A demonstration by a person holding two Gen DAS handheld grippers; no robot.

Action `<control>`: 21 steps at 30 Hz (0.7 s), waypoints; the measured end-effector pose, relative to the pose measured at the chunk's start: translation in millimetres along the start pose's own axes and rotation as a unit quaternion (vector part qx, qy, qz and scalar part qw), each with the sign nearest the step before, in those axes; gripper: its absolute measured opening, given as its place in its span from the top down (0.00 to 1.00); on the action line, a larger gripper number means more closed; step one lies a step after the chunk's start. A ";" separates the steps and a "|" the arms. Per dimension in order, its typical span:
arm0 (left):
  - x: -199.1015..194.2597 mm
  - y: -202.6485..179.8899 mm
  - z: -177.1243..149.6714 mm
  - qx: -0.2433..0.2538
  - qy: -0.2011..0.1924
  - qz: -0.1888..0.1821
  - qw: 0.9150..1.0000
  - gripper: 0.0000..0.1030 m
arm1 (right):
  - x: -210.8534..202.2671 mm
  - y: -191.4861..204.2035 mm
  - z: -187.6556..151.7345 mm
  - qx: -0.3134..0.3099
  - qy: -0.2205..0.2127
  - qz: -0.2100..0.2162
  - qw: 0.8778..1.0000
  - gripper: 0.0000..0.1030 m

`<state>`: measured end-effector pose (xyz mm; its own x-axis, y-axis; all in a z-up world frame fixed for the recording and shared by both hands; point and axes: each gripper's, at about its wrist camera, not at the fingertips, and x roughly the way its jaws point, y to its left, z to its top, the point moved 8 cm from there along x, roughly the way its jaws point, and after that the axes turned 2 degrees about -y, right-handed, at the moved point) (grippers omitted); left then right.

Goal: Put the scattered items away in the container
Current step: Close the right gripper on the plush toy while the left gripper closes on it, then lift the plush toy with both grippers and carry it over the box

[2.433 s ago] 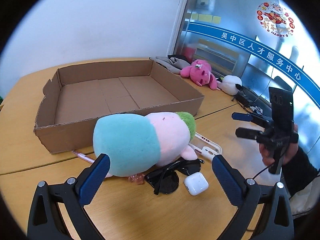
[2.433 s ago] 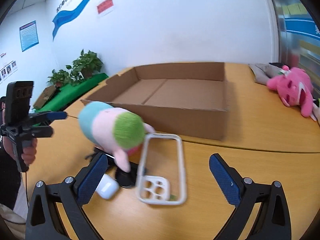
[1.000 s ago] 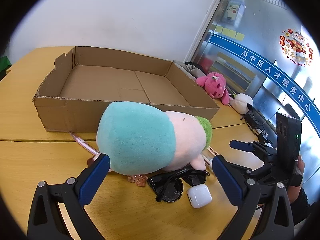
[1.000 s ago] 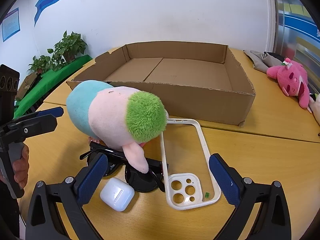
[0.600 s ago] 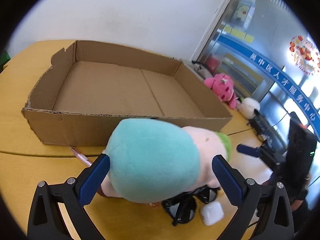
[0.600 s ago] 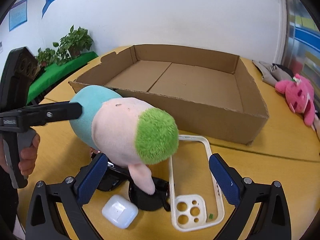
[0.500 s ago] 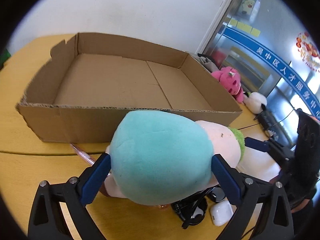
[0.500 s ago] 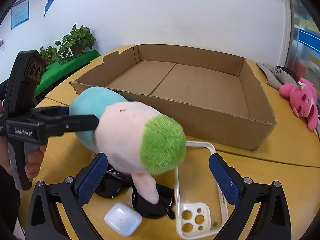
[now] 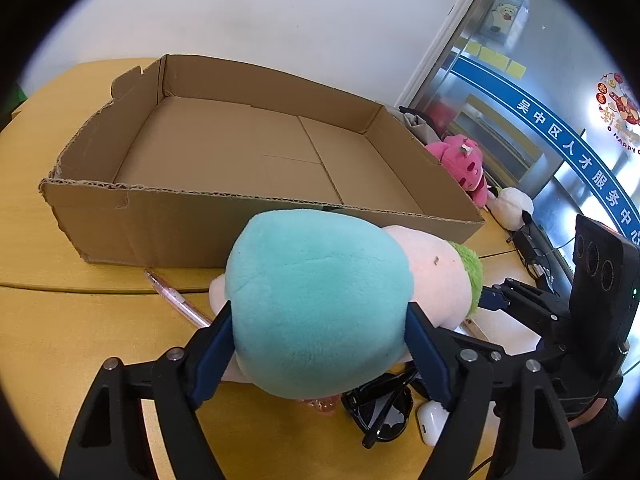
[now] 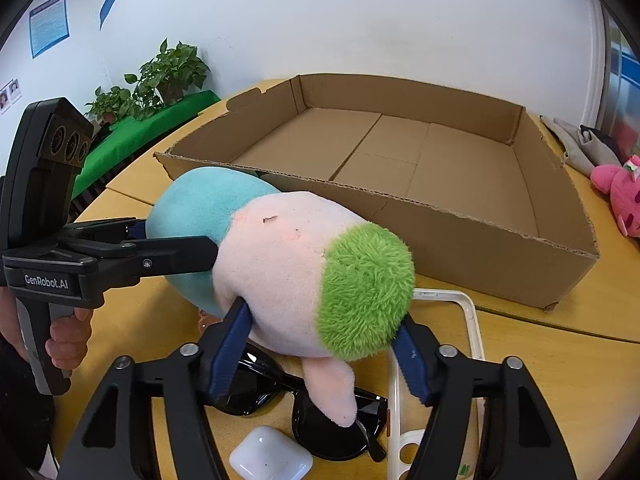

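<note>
- Step in hand: two-gripper grab of the plush toy (image 9: pixel 320 300), first of the scattered items; box still has nothing in it.
- Left gripper (image 9: pixel 318 346): jaws have just been closing, blue pads now pressed into the teal end of the toy, lower centre of left wrist view. Grasping it.
- Right gripper (image 10: pixel 322 354): jaws also just closing, pads squeezing the pink/green end, lower centre of right wrist view. Grasping the same toy.
- Toy sits just in front of the near wall of the cardboard box (image 9: pixel 160 216), over the clutter; can't tell if it's off the table (image 9: pixel 60 320) yet.
- Under/beside toy: sunglasses (image 10: pixel 288 404) w/ toy's pink foot touching them, white earbud case (image 10: pixel 270 460) at bottom edge, white phone case (image 10: pixel 472 320) lower right, pink pen (image 9: pixel 176 300) at left of the toy in left view.
- Pink plush (image 10: pixel 620 196) far right edge, well apart from the pile; may not be part of the job.
- Next move, as judged: lift both grippers together, keep spacing so soft body doesn't slip or stretch, clear the box's near wall, carry over box floor, then let go.
- Risk: toy's foot may drag the sunglasses on the lift.
</note>
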<state>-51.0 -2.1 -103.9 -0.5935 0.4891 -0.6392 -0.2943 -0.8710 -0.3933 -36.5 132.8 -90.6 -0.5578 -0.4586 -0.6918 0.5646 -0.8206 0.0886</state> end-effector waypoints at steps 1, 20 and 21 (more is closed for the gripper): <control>-2.9 -1.2 0.0 0.000 0.001 0.002 1.000 0.28 | -2.8 1.9 0.5 -0.002 -0.003 -0.002 1.000 0.37; -103.1 -49.1 165.4 0.076 -0.112 0.039 0.990 0.31 | -95.5 17.8 156.9 -0.052 -0.120 -0.014 0.991 0.46; -109.3 -50.8 179.7 0.082 -0.121 0.043 0.988 0.31 | -98.6 17.4 173.7 -0.057 -0.126 -0.013 0.990 0.46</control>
<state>-105.7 -19.5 104.7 -0.7775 0.4046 -0.4815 -0.3404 -0.9145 -0.2188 -77.3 104.4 103.6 -0.6996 -0.5197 -0.4903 0.6045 -0.7964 -0.0184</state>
